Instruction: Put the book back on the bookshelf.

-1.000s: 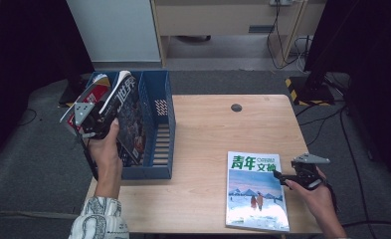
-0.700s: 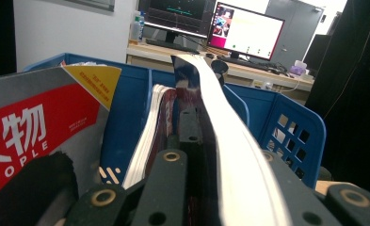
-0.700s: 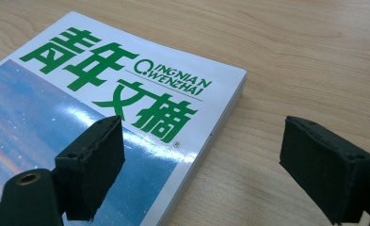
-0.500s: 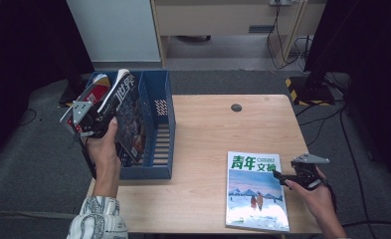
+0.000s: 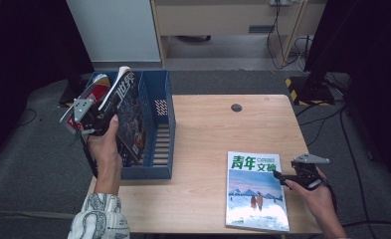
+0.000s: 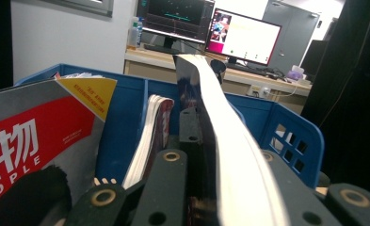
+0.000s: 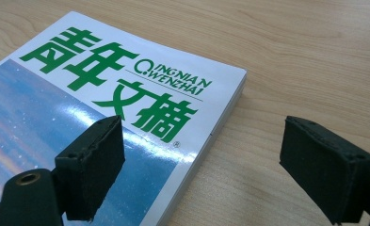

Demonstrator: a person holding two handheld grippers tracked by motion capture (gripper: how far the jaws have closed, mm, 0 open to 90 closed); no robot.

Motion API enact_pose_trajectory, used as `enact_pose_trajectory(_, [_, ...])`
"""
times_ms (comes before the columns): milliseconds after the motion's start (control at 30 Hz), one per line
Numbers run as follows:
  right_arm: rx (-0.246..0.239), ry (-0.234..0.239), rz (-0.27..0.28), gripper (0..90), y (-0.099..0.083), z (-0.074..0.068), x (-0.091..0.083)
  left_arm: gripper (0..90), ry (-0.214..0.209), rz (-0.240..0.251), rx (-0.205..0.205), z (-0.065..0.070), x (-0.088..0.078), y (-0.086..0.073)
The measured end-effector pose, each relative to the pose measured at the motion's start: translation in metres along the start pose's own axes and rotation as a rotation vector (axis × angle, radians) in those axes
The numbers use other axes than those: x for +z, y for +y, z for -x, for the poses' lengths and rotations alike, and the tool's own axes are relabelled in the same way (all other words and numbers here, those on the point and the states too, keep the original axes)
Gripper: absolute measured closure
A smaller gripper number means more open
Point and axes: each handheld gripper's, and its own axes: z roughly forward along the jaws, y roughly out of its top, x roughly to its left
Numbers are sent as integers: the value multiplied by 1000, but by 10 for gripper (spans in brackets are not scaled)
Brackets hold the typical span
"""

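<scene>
My left gripper (image 5: pixel 105 113) is shut on a dark-covered magazine (image 5: pixel 129 110), holding it upright and tilted above the blue file rack (image 5: pixel 161 144) at the table's left edge. In the left gripper view the magazine's white page edge (image 6: pixel 232 141) runs up between the jaws of that gripper (image 6: pixel 206 146). A red magazine (image 6: pixel 32 141) and a further one (image 6: pixel 150 129) stand in the rack (image 6: pixel 293 136). A green-titled magazine (image 5: pixel 255 191) lies flat at the front right. My right gripper (image 5: pixel 278 177) is open at its right edge, low over the table; its jaws (image 7: pixel 206 162) straddle the magazine's corner (image 7: pixel 126 94) without touching.
A small black round cap (image 5: pixel 236 107) sits in the wooden table (image 5: pixel 218 134) near its far edge. Cabinets and cables stand on the floor beyond. Lit monitors (image 6: pixel 244 35) on a desk appear past the rack in the left gripper view.
</scene>
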Motion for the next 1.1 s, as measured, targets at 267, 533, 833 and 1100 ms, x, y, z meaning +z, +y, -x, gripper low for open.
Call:
enact_pose_trajectory(267, [3,2,-4,146,0,0,1,826,17,-10,17,-2,4,-6])
enact_pose_trajectory(533, [3,2,-2,146,0,0,0,826,17,-9,12,-2,7,-5])
enact_pose_trajectory(833, [2,3,-3,146,0,0,0,826,17,-3,18,-2,8,-5])
enact_pose_trajectory(1100, [2,6,-8,146,0,0,1,826,32,-6,17,-6,7,-4])
